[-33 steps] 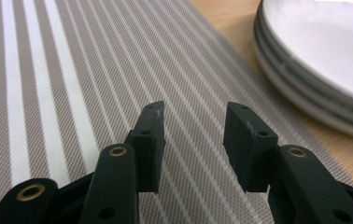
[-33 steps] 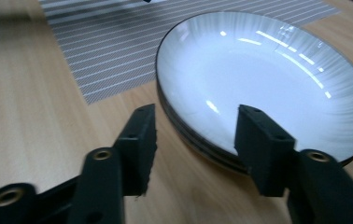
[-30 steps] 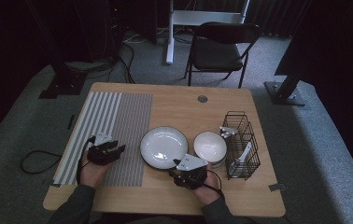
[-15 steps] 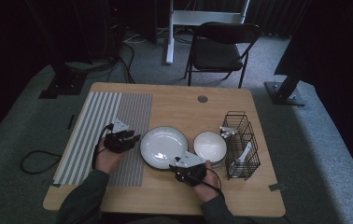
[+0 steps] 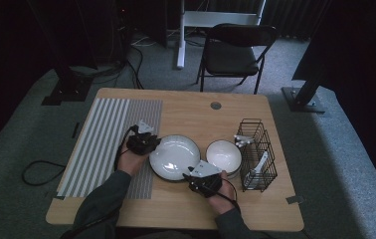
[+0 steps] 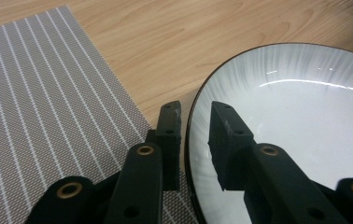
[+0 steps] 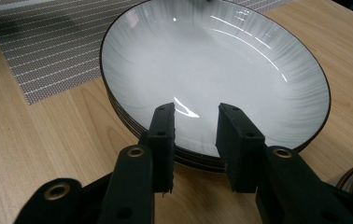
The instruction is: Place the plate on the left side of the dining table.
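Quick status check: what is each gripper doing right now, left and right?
Left gripper: jaws straddle the plate rim, have just been closing, not pressing yet.
Right gripper: open over the plate stack's near rim, has just been closing, holding nothing.

The items in the wire basket [image 5: 258, 154] are too small to identify.
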Tool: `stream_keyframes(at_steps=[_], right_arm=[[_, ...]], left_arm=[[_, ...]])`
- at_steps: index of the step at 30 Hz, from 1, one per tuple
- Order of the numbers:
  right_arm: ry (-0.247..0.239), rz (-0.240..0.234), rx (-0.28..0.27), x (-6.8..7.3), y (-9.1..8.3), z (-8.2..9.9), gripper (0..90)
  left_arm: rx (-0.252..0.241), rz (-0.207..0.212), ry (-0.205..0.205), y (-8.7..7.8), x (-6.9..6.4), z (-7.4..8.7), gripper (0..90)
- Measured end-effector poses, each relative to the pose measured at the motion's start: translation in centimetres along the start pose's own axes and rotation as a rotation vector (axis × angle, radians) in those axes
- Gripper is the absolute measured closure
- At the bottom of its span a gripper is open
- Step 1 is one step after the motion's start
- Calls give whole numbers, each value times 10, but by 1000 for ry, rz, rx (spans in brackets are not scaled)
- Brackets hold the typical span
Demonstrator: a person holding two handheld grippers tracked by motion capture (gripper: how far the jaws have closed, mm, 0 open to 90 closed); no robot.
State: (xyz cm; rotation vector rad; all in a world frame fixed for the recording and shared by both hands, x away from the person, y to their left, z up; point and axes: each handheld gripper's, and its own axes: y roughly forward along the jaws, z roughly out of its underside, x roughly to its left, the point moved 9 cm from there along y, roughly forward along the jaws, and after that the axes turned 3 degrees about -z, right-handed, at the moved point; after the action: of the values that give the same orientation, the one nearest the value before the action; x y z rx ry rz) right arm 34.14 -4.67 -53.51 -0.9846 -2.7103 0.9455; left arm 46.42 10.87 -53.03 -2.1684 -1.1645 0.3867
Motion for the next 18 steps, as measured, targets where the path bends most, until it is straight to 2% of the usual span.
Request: stream_keyframes(at_steps=[8, 18], right_arm=[[-9, -9, 12, 1, -2, 4, 681], [-6, -26, 16, 2, 0, 5, 697]], left_arm=[[22, -12, -2, 10, 0, 3, 813], [-2, -6, -25, 9, 1, 1, 838]])
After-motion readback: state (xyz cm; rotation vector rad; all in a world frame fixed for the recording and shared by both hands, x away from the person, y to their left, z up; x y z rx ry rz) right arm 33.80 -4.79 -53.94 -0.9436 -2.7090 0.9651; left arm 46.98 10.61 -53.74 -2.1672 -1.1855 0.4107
